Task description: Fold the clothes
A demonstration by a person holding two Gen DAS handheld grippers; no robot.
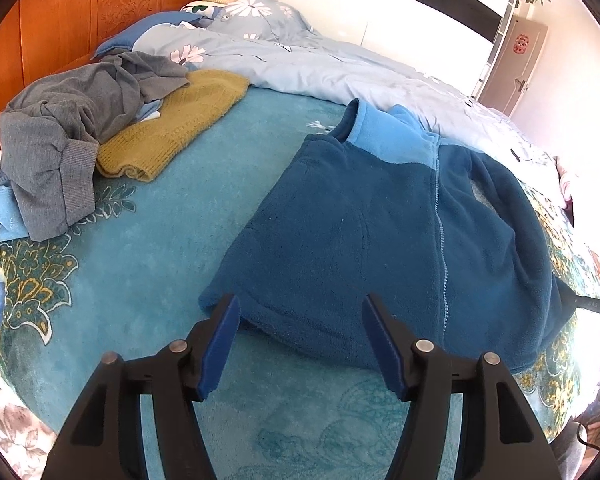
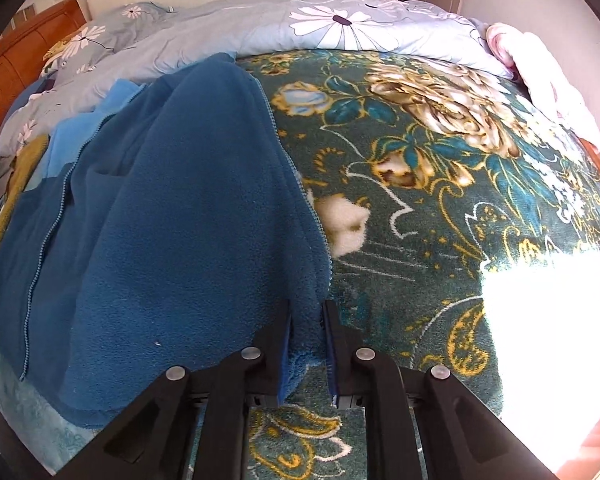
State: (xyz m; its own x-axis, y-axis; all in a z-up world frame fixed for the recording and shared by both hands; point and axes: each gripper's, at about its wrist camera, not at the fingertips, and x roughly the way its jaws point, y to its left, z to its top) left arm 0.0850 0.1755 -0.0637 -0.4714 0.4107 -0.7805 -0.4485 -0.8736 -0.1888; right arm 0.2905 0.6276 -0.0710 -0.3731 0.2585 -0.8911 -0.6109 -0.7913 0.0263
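the right gripper (image 2: 307, 320) pinched the dark blue fleece zip jacket (image 2: 172, 208) at its six o'clock hem, while the left gripper (image 1: 300, 316) hung wide, holding nothing.

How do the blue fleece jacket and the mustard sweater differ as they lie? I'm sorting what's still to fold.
The blue fleece jacket lies spread out in front of both grippers; the mustard sweater sits off by the headboard. The jacket lies uncovered, while a grey garment overlaps the sweater. The right gripper pinches the jacket's edge; nothing grips the sweater. Both rest on the teal blanket.
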